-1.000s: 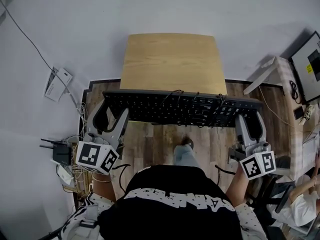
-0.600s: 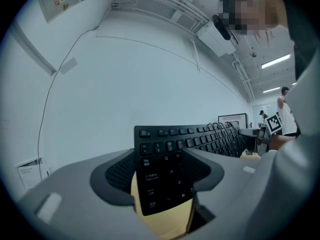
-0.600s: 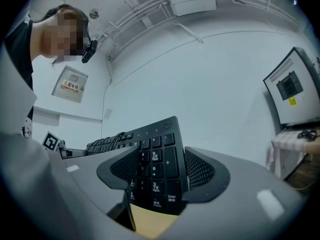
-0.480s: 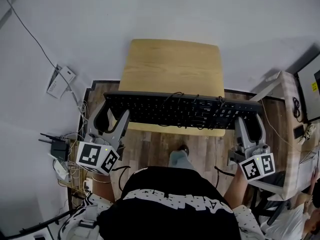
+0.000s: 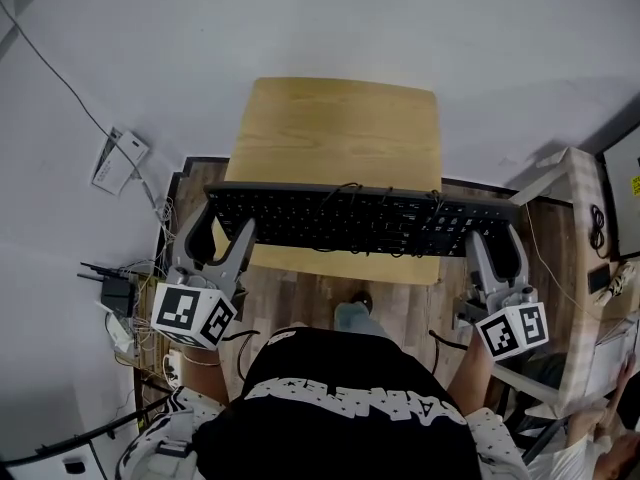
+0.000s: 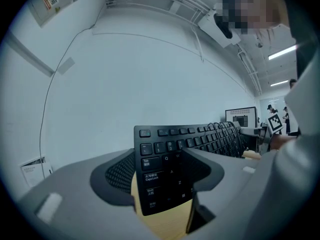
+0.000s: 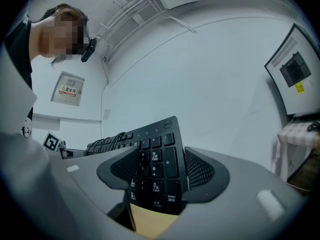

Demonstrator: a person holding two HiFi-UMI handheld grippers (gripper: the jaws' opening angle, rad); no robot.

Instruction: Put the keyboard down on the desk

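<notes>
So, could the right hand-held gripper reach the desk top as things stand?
Probably not freely: the right hand-held gripper is shut on the keyboard, though the desk beyond looks bare.

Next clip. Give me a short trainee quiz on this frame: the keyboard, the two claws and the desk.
1. True or false: only the left claw grips the keyboard, and the right claw is open and free.
2. Where is the keyboard's cable? A) looped on top of the keys B) trailing down to the floor C) wound round a desk leg
3. Fill in: the left claw's jaws clamp the end with the Tab and ___ Lock keys, above the wooden desk.
Key: 1 false, both claws are shut on the keyboard's ends. 2 A. 3 Caps.
</notes>
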